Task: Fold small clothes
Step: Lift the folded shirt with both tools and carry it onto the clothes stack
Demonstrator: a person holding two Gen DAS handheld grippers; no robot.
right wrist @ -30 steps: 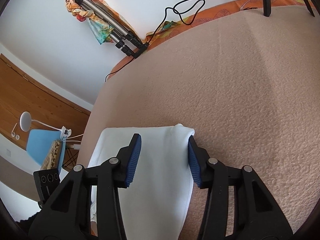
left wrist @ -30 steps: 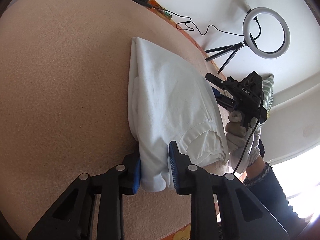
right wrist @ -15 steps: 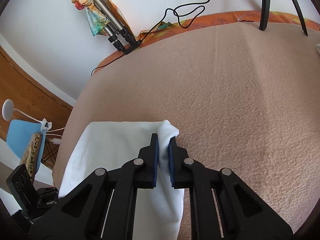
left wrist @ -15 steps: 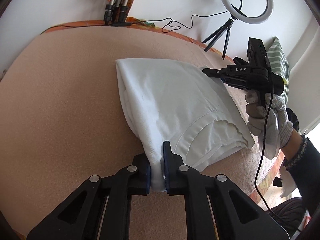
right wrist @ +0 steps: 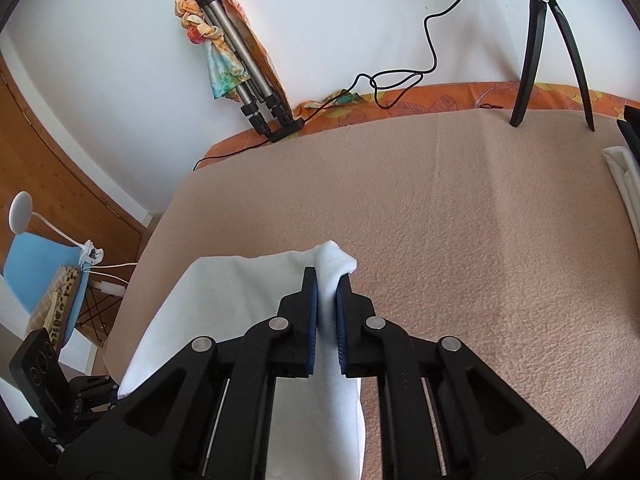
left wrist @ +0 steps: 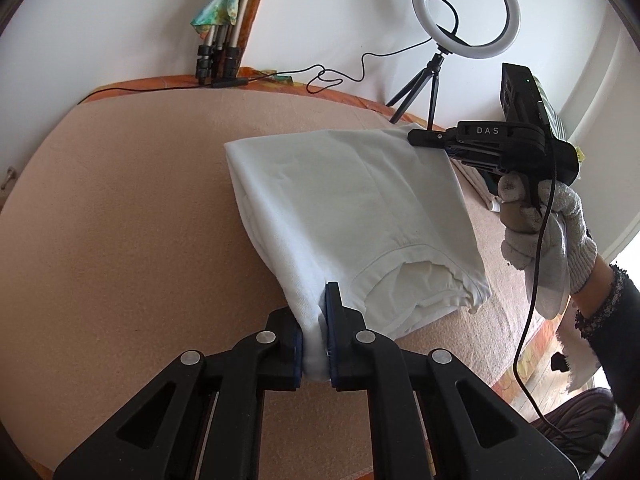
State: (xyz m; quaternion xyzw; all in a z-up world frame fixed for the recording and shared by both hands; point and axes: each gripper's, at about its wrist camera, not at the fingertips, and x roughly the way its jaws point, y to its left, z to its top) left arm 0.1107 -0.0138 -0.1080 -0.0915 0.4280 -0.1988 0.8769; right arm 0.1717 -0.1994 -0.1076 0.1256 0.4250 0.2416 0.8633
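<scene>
Left gripper (left wrist: pixel 316 344): clenched, its blue pads pinching a bunched corner of the white garment (left wrist: pixel 352 216) beside the ribbed neckline, at the near end of the cloth.
Right gripper (right wrist: pixel 326 320): clenched on the far corner of the same garment, a tuft of cloth poking out past its tips; in the left wrist view it (left wrist: pixel 424 138) bites the far right corner.
Right hand (left wrist: pixel 540 224): in a grey knitted glove, gripping the handle, a black cable trailing down from it.
White garment: folded T-shirt, stretched between the two grippers, its left fold resting on the pink-beige blanket (left wrist: pixel 132 216) toward the far right of the surface.
Writing: "DAS" in pale letters on the side of the right gripper's body.
Ring light (left wrist: pixel 466 10): on a small black tripod at the far edge of the surface.
Folded tripod (right wrist: pixel 248 68): leaning on the wall at the far edge, with a colourful cloth wrapped round it.
Other cloth (right wrist: pixel 624 184): white folded pieces at the right edge of the blanket.
</scene>
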